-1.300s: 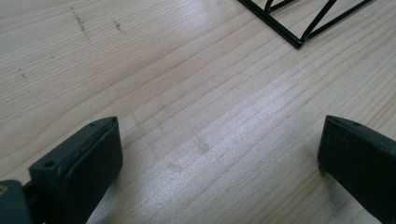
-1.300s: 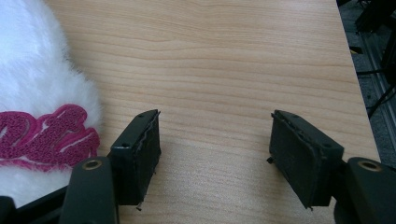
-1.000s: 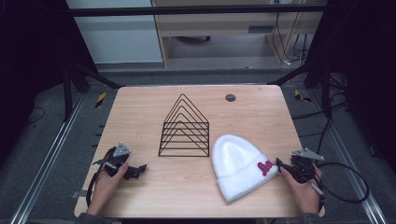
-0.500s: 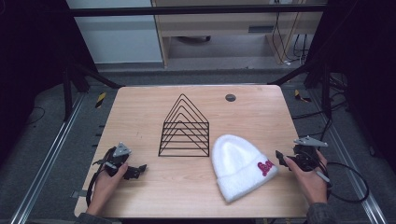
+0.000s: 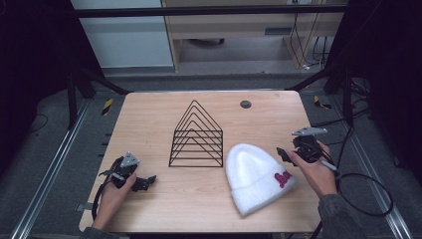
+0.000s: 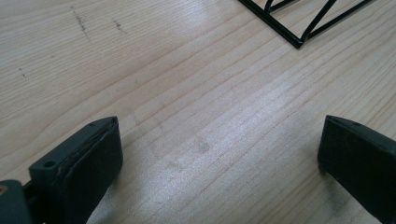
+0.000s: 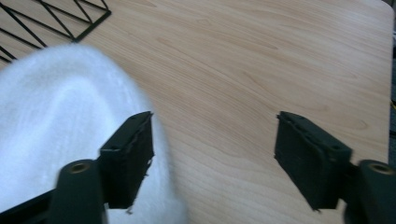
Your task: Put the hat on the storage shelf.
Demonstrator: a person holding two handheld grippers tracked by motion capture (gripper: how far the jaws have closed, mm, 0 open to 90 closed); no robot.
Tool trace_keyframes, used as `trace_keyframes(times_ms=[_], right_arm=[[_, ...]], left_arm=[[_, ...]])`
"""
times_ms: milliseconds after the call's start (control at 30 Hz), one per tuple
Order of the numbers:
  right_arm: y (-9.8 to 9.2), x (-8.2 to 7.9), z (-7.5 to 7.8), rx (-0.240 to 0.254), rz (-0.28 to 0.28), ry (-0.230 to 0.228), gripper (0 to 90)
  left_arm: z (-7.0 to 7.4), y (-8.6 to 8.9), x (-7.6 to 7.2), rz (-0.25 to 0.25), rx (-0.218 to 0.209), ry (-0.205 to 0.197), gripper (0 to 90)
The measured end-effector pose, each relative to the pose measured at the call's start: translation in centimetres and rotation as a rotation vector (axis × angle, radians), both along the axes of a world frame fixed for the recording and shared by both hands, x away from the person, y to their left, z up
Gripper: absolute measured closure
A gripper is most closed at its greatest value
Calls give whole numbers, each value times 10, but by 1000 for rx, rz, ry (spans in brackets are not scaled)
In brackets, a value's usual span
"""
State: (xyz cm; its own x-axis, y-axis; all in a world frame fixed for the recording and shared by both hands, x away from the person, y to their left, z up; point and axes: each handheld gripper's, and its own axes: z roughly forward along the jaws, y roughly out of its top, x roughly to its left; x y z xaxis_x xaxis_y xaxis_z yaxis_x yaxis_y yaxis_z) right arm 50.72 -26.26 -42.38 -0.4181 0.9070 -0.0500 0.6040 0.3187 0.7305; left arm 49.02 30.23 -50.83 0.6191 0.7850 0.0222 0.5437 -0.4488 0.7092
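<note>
Lying flat on the pale wood-grain desk [image 5: 164, 124], a white fuzzy knit beanie [image 5: 251, 174] sits just right of the black wire rack [image 5: 196, 137], its rounded crown nearest the rack's right foot and its folded cuff turned toward the desk's near right corner. Soft, fluffy nap, dome shape, thick cuff with a red embroidered script patch [image 5: 282, 178] on the side away from the rack. Rack is thin black metal rod, nested pointed-arch frames on a rectangular base, standing upright mid-desk. Small dark round disc [image 5: 245, 104] sits beyond the rack, near the far edge. Right tongs [image 5: 284, 154] are held in a hand above the beanie's cuff side, right of the rack; jaws spread and have just been narrowing, nothing pinched. In the right gripper view the blurred white beanie [image 7: 60, 126] lies under and behind the left-hand jaw, bare wood shows between the matte black blocky pads [image 7: 308, 161], and the rack's corner [image 7: 74, 23] is at top left. Left tongs [image 5: 144, 183] rest low on the desk left of and nearer than the rack, jaws spread wide and empty; the left gripper view shows only wood grain with a few faint dark scuffs between the worn black pads [image 6: 88, 163], rack corner [image 6: 299, 28] at top right. Grey three-cornered plates top both tongs, cables trailing.
</note>
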Motion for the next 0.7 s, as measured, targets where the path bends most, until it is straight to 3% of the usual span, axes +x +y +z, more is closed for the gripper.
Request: trace_keyframes(times_ms=[200,300,533,700], right_arm=[[22,19,9,-43,60,43,346],[29,24,10,-50,68,58,353],[52,40,7,-60,145,79,423],[67,47,2,-65,169,129,384]], left_arm=[[0,0,0,0,0,0,0],[0,0,0,0,0,0,0],[0,0,0,1,-1,0,0],[0,0,0,0,1,0,0]])
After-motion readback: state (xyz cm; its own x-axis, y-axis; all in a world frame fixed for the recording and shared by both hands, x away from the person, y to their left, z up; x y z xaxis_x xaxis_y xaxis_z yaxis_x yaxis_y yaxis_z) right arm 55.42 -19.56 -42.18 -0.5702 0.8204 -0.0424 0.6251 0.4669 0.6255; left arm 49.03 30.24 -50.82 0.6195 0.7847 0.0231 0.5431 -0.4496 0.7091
